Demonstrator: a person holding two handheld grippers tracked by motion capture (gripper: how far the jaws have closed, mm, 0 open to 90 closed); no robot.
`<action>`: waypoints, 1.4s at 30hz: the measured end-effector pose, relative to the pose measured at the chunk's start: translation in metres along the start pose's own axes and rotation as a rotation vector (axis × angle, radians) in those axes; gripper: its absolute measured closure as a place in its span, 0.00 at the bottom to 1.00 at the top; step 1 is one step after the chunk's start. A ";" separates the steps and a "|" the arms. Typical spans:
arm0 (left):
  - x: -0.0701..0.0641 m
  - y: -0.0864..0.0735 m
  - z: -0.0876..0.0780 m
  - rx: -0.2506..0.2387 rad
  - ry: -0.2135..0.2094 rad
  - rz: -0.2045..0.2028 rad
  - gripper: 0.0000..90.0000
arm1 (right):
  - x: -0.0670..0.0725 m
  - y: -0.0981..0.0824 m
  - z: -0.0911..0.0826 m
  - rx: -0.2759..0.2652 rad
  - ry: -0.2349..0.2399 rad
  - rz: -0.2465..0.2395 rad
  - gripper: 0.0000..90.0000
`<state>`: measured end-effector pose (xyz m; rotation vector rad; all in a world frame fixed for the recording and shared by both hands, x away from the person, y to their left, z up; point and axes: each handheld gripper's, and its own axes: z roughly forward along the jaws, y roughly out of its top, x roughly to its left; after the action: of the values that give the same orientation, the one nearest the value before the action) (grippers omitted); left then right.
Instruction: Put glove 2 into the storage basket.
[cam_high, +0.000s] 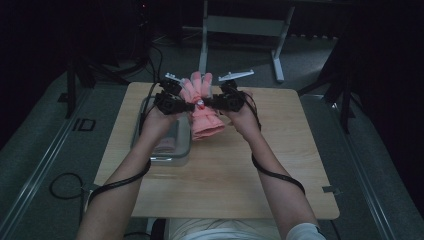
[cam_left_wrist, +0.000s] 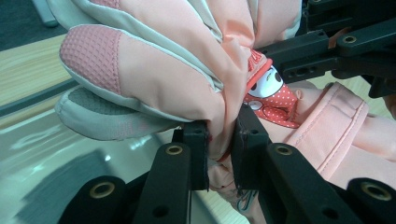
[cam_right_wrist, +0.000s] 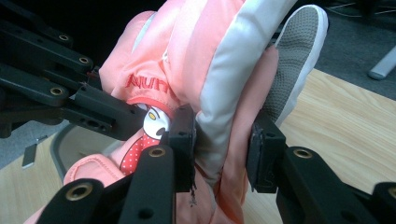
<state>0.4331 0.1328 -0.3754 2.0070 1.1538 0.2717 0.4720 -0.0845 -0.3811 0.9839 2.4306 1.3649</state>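
A pair of pink padded gloves (cam_high: 202, 107) with grey palm patches and a cartoon badge hangs above the wooden table (cam_high: 280, 165), fingers pointing away from me. My left gripper (cam_high: 189, 106) is shut on the gloves from the left; its pads pinch a fold of pink fabric (cam_left_wrist: 223, 135). My right gripper (cam_high: 208, 103) is shut on the gloves from the right, its pads squeezing the grey and pink layers (cam_right_wrist: 219, 135). The two grippers face each other with the gloves (cam_left_wrist: 177, 70) between them, and the cuffs (cam_high: 207, 129) droop towards me.
A clear plastic bin (cam_high: 170, 150) stands on the left part of the table under my left hand, with something pale inside. Metal frame legs (cam_high: 277, 55) stand on the floor beyond the table. Black cables trail from both grippers along my forearms.
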 end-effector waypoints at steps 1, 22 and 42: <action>0.003 -0.002 -0.003 0.001 0.007 -0.005 0.87 | 0.004 0.002 0.004 0.003 -0.002 -0.009 0.75; 0.060 -0.056 -0.026 0.025 0.084 -0.138 0.87 | 0.052 0.017 0.079 0.082 0.064 -0.064 0.75; 0.091 -0.093 0.018 0.137 0.051 -0.220 0.86 | 0.041 -0.024 0.141 0.224 0.087 0.004 0.75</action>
<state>0.4351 0.2222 -0.4718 1.9775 1.4470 0.1356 0.4938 0.0296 -0.4734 0.9969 2.6936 1.1784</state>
